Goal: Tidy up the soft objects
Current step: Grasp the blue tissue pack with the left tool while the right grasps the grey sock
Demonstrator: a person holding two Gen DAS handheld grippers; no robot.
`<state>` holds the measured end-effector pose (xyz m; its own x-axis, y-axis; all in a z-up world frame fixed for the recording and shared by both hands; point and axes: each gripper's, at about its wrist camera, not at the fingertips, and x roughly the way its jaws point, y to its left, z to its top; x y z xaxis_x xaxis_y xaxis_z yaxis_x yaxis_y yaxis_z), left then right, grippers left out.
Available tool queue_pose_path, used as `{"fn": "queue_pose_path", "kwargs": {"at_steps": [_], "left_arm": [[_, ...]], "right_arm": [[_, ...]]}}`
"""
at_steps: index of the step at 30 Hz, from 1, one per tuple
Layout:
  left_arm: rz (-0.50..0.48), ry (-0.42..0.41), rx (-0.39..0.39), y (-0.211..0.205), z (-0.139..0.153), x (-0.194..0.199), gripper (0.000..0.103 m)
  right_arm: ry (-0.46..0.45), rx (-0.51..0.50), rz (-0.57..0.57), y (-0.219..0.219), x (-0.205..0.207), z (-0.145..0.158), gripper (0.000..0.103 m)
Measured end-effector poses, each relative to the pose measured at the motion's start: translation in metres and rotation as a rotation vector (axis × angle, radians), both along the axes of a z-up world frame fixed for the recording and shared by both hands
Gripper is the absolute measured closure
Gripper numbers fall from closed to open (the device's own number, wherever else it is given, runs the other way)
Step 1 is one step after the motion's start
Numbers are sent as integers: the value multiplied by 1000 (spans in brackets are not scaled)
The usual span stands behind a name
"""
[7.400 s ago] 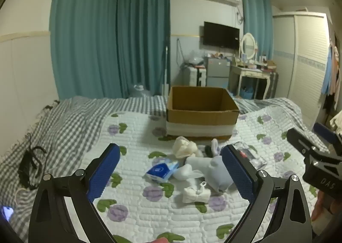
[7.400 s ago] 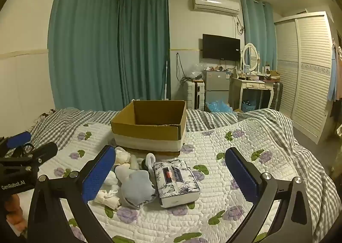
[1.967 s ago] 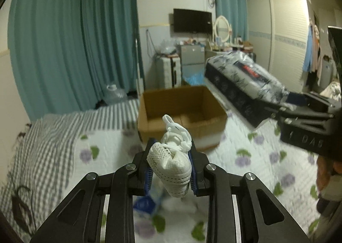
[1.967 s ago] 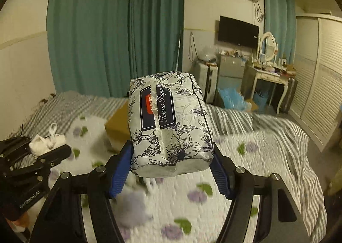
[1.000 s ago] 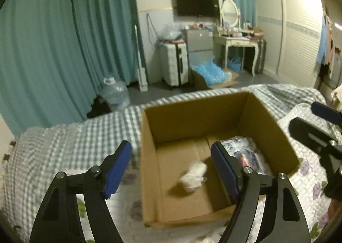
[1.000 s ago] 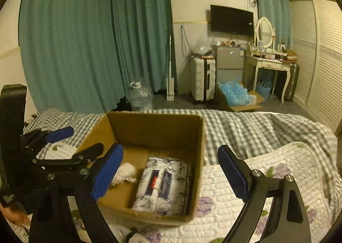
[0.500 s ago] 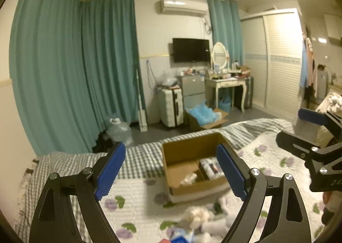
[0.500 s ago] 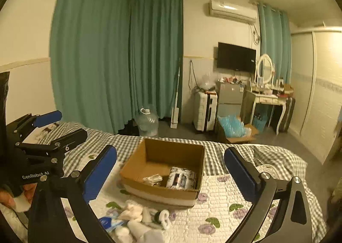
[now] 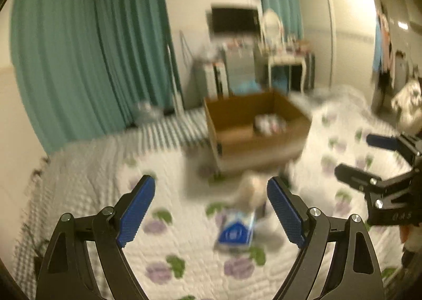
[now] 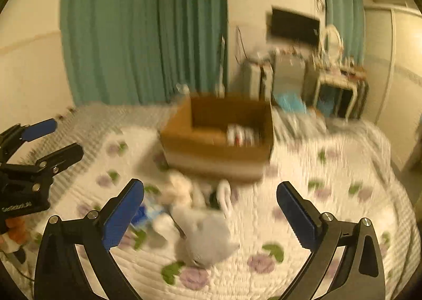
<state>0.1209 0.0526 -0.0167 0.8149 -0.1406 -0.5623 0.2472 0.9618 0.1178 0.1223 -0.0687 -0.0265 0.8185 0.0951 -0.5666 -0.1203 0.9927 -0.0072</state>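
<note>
Both views are blurred by motion. A brown cardboard box (image 9: pixel 253 147) (image 10: pixel 219 147) stands on the flowered quilt with a floral tissue pack (image 9: pixel 269 123) (image 10: pixel 242 136) inside. In front of it lies a pile: a cream soft toy (image 9: pixel 250 189) (image 10: pixel 176 189), a small blue tissue packet (image 9: pixel 234 231) (image 10: pixel 142 214) and a grey plush (image 10: pixel 208 236). My left gripper (image 9: pixel 211 186) hangs open and empty above the blue packet. My right gripper (image 10: pixel 211 189) is open and empty over the grey plush. Each gripper shows at the edge of the other's view.
The quilt (image 9: pixel 184 268) covers the bed, with a grey checked blanket (image 9: pixel 168 134) beyond it at the left. Teal curtains (image 10: pixel 147 36), a dressing table (image 10: pixel 340 89) and a wardrobe stand past the bed. A hand (image 10: pixel 13 226) holds the left gripper.
A second ago both grippers hung right over the box; they have drawn back and now point at the pile on the quilt. The jaws spread a little wider.
</note>
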Motion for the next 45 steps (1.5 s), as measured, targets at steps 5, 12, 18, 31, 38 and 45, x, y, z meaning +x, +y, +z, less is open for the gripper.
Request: {"fn": "queue_pose_path", "kwargs": {"at_steps": [5, 12, 18, 31, 38, 45], "left_arm": [[-42, 134, 16, -4, -64, 27, 15], [-69, 280, 18, -3, -117, 36, 16], [-98, 332, -62, 3, -127, 43, 17], [-144, 319, -9, -5, -135, 37, 50], [-75, 252, 0, 3, -113, 21, 51], [-2, 191, -16, 6, -85, -2, 51]], "right_arm": [[140, 6, -35, -10, 23, -68, 4], [258, 11, -14, -6, 45, -105, 14], [295, 36, -5, -6, 51, -115, 29], [271, 36, 0, -2, 43, -113, 47], [209, 47, -20, -10, 28, -95, 49], [126, 104, -62, -25, 6, -65, 50]]}}
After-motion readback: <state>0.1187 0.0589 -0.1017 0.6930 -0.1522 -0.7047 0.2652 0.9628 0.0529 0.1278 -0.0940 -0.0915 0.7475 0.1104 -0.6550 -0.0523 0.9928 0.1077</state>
